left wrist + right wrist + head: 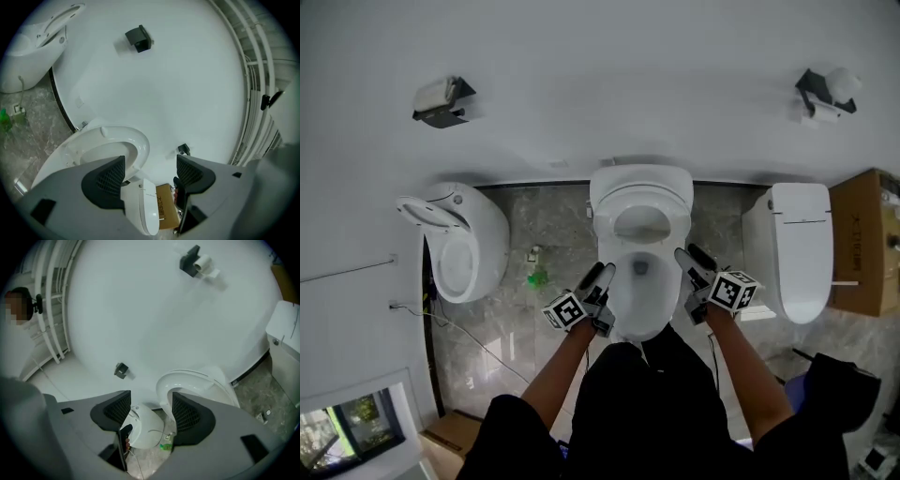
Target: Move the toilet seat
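Two grippers: left gripper and right gripper are hovering at either side of the bowl, both gaping, gripping nothing.
Toilet seat: standing raised behind the bowl (head view is showing it whole, gripper views are catching only an arc).

Head view overhead; both gripper views toward middle toilet
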The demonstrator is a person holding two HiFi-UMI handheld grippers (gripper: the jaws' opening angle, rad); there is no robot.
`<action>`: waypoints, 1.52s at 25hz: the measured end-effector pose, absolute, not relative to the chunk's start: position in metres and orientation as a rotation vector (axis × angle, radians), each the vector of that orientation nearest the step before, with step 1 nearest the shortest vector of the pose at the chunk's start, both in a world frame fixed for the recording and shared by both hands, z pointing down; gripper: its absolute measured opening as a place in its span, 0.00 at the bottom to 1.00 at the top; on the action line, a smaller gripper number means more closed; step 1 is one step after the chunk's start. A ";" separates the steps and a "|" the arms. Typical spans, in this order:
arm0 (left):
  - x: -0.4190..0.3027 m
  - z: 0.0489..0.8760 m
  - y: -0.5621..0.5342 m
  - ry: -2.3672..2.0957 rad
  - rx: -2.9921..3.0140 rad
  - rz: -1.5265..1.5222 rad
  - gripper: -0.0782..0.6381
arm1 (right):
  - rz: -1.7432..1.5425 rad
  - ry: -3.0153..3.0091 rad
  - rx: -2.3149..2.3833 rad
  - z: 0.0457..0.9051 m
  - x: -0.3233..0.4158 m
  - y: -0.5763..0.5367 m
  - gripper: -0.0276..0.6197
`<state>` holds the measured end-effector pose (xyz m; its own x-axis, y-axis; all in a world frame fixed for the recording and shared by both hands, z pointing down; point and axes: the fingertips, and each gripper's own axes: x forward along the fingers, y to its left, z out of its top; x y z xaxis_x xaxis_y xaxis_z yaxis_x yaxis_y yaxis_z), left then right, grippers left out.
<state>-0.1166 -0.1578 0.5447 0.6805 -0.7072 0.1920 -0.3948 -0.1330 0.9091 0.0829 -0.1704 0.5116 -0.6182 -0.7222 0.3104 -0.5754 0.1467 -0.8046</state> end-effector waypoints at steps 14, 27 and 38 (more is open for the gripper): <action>-0.115 0.414 0.011 -0.813 2.337 -0.189 0.59 | -0.879 2.799 -1.153 0.385 -0.020 0.027 0.48; -0.120 0.369 0.148 -0.871 2.418 -0.311 0.25 | -0.808 2.757 -1.159 0.357 -0.004 0.157 0.47; -0.064 0.377 0.283 -1.239 2.347 -0.187 0.13 | -0.652 2.877 -1.051 0.349 0.077 0.280 0.48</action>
<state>-0.0640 0.2828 0.3772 0.5815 -0.8076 0.0983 -0.7424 -0.4774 0.4700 0.0771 0.2802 0.3494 -0.7744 -0.6191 0.1304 -0.6148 0.6879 -0.3858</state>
